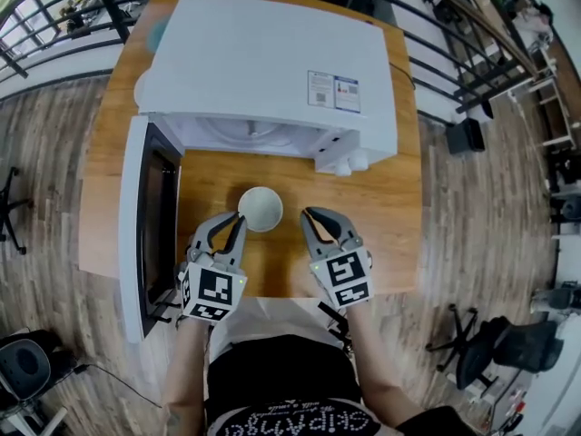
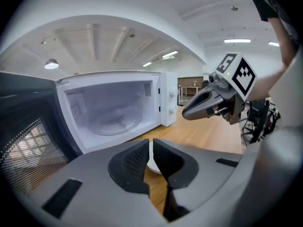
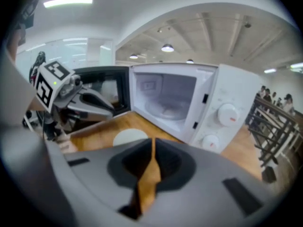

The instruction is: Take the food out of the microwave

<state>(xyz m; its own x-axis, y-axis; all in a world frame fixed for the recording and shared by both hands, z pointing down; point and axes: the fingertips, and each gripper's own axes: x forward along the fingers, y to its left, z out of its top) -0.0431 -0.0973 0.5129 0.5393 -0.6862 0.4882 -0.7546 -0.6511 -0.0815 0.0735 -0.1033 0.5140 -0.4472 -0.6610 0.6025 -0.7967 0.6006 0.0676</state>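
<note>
- My left gripper (image 1: 239,221): jaws pressed together, nothing pinched.
- My right gripper (image 1: 310,214): jaws pressed together, nothing pinched.
- White bowl (image 1: 260,209): sits on the wooden table (image 1: 390,207), in front of the microwave (image 1: 272,62), between my grippers.
- Microwave door (image 1: 136,216): swung open.

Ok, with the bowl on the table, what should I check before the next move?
Position of the bowl: on the table, outside the microwave, ok.
Inside the microwave: only the turntable, ok.
State of the left gripper: shut, empty, ok.
State of the right gripper: shut, empty, ok.
Microwave door shut: not ok, it stands open.
Food in the bowl: cannot tell.
</note>
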